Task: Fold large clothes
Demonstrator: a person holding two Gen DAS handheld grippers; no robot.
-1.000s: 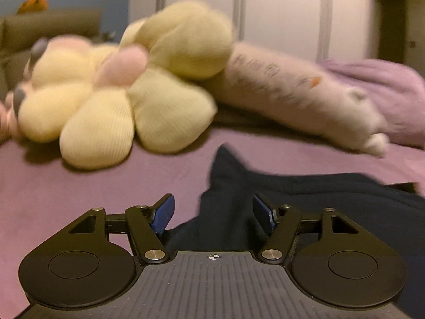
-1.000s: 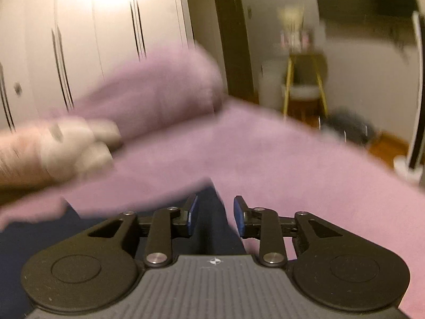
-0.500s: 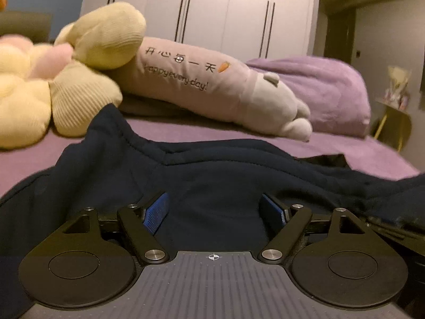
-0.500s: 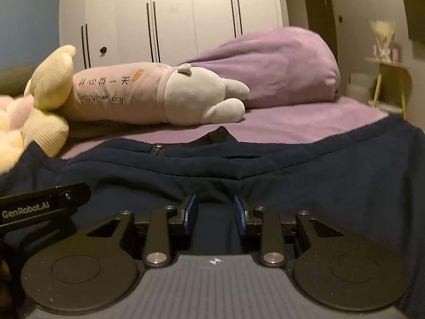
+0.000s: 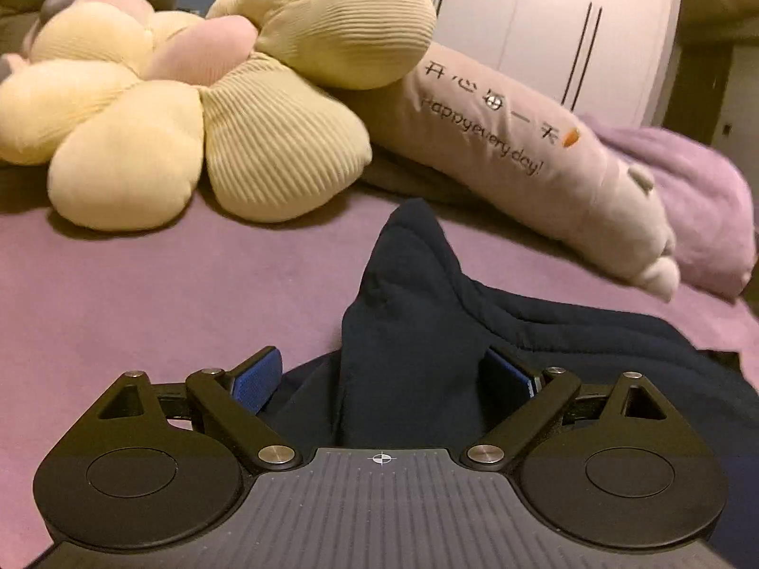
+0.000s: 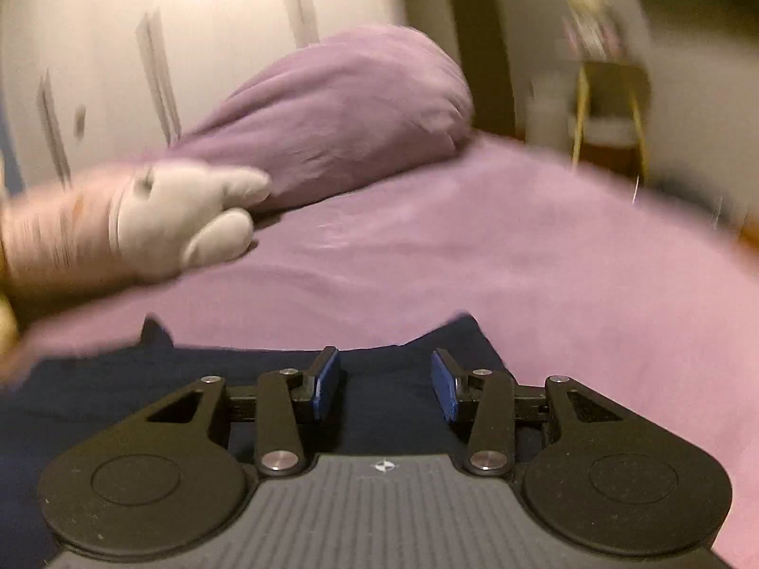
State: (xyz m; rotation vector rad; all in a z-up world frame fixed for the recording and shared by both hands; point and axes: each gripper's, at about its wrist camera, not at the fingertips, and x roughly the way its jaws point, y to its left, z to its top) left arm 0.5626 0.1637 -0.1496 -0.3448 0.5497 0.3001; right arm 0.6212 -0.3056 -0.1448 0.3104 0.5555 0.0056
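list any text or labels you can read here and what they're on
"Happy every day!" on the long pink plush pillow, left wrist view.
A row of Chinese characters above it, ending in a small carrot picture: too blurred to read surely.
Right wrist view: no readable text; the pillow's print there is motion-blurred.

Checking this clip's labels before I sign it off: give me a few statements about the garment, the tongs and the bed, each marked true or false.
1. The garment is dark navy. True.
2. The left tongs are wide open, with a raised fold of the garment between the pads. True.
3. The right tongs are clamped shut on the garment. False: their pads stand apart, with the navy cloth lying flat beneath them.
4. The bed cover is green. False: it is purple.
5. A yellow flower-shaped cushion lies beyond the garment in the left wrist view. True.
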